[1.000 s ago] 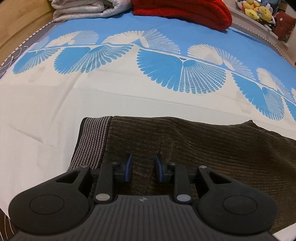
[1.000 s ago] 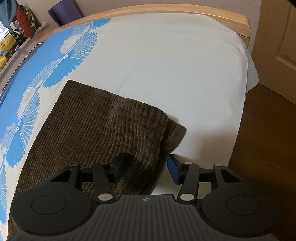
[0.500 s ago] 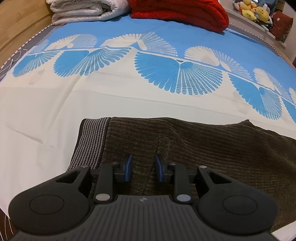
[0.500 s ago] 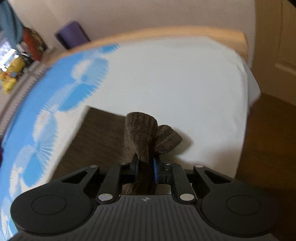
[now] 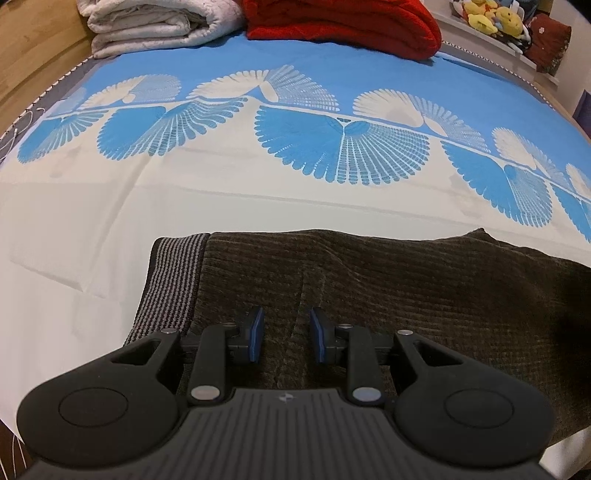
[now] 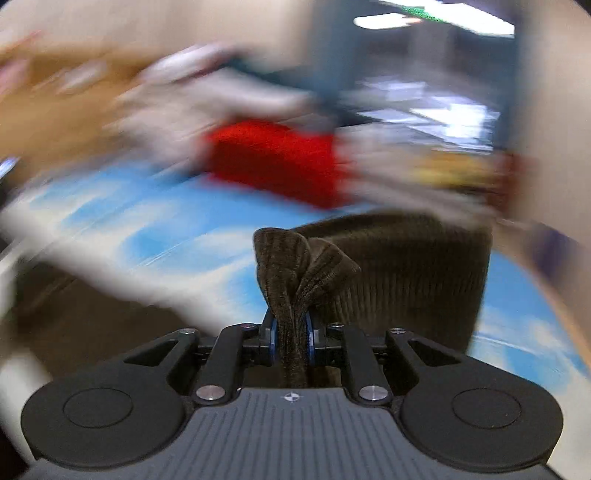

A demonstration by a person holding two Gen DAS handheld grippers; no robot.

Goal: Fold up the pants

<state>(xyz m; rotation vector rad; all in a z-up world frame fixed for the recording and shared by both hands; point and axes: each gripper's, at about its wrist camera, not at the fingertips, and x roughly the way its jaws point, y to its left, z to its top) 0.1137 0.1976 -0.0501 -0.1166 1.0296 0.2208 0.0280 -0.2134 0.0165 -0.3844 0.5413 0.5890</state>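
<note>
Brown corduroy pants [image 5: 388, 280] lie flat on the bed, their grey striped waistband [image 5: 166, 284] at the left. My left gripper [image 5: 286, 338] is open and empty, low over the pants just right of the waistband. My right gripper [image 6: 290, 341] is shut on a bunched end of the pants [image 6: 295, 273] and holds it lifted above the bed, with more brown cloth hanging behind it. The right wrist view is badly blurred by motion.
The bedspread [image 5: 295, 177] is white with a blue fan pattern. A folded white blanket [image 5: 155, 26] and a red blanket [image 5: 343, 22] lie at the far end. Plush toys [image 5: 495, 18] sit on a shelf at the far right. A wooden bed frame [image 5: 33, 48] runs along the left.
My right gripper shut on the leg end of the pants, lifted it and swung round fast towards the far end of the bed. My left gripper stayed open, nearly still.
</note>
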